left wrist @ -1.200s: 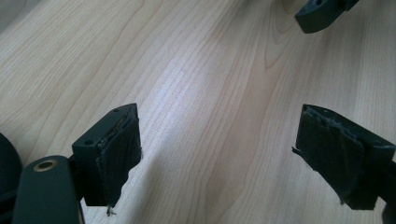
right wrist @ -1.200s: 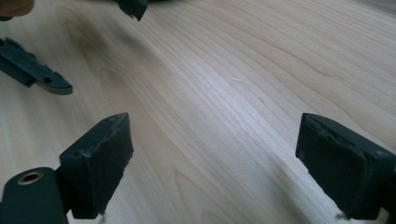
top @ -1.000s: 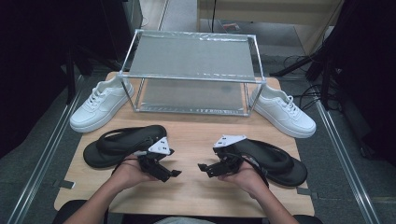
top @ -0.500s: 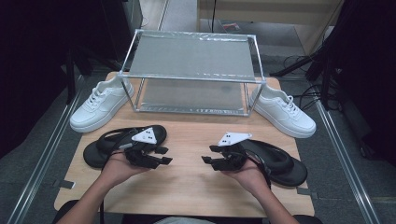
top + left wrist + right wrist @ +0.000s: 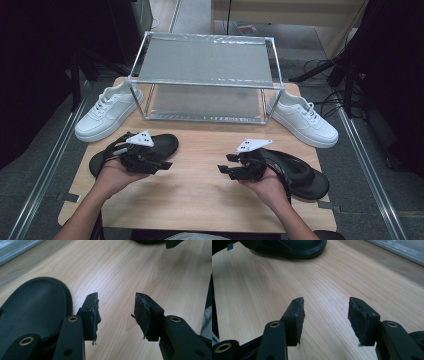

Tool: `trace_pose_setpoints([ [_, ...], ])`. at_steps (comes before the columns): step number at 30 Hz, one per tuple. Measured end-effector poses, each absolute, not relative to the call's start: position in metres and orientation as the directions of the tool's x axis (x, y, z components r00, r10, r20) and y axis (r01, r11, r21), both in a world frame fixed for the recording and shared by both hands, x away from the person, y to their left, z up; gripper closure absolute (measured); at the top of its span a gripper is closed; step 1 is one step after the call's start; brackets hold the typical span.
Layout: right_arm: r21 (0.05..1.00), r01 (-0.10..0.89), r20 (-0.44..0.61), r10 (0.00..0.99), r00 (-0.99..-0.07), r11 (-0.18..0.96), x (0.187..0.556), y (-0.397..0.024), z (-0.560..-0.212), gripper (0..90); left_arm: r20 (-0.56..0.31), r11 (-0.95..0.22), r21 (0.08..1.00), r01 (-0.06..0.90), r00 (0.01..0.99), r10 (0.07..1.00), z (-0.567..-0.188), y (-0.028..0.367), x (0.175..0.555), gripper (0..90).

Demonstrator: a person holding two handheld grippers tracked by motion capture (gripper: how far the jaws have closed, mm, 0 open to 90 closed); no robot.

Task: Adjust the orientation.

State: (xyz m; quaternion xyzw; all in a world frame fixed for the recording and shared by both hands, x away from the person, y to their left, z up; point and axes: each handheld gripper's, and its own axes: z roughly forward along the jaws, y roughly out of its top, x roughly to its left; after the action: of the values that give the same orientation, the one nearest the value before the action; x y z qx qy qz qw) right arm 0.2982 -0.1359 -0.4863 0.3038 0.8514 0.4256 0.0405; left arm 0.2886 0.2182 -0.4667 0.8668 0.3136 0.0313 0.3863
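Black flip-flops lie on the wooden tabletop (image 5: 200, 195), one on each side near the front. The left flip-flop (image 5: 162, 143) sits under and beside the left claw (image 5: 161, 165), with its rounded end showing at the left in the left gripper view (image 5: 37, 305). The right flip-flop (image 5: 305, 172) lies just behind the right claw (image 5: 226, 170) and the hand that holds it.

Both claws point inward toward each other over bare wood at the middle of the tabletop, apart from one another. The left claw's jaws are spread with nothing between them; they have just been closing partway and then eased slightly wider. The right claw's jaws (image 5: 324, 315) are likewise spread and empty, having narrowed and then widened a little.

Farther back stands a metal-framed rack (image 5: 205, 82) with two mesh shelves. One white sneaker (image 5: 107, 110) rests at the rack's left, and another white sneaker (image 5: 300, 117) at its right, each just beside the frame.
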Motion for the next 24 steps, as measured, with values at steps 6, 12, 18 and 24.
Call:
trace_pose_setpoints([
  [6, 0.748, 0.491, 0.196, 0.559, -0.806, 0.446, 0.301, -0.138, -0.486, 46.9, -0.19, -0.489, 0.694, 0.528, 0.789, 0.584, -0.466, 0.227, 0.291, 53.3],
  [12, 0.738, 0.461, 0.149, 0.549, -0.823, 0.492, 0.299, -0.136, -0.488, 45.4, -0.199, -0.46, 0.693, 0.555, 0.761, 0.617, -0.464, 0.242, 0.293, 54.8],
  [18, 0.731, 0.447, 0.125, 0.542, -0.831, 0.516, 0.298, -0.133, -0.49, 45.1, -0.197, -0.428, 0.704, 0.566, 0.735, 0.649, -0.46, 0.261, 0.295, 54.9],
  [24, 0.719, 0.448, 0.118, 0.543, -0.832, 0.531, 0.299, -0.132, -0.492, 44.7, -0.189, -0.41, 0.713, 0.569, 0.719, 0.669, -0.46, 0.279, 0.297, 52.9],
])
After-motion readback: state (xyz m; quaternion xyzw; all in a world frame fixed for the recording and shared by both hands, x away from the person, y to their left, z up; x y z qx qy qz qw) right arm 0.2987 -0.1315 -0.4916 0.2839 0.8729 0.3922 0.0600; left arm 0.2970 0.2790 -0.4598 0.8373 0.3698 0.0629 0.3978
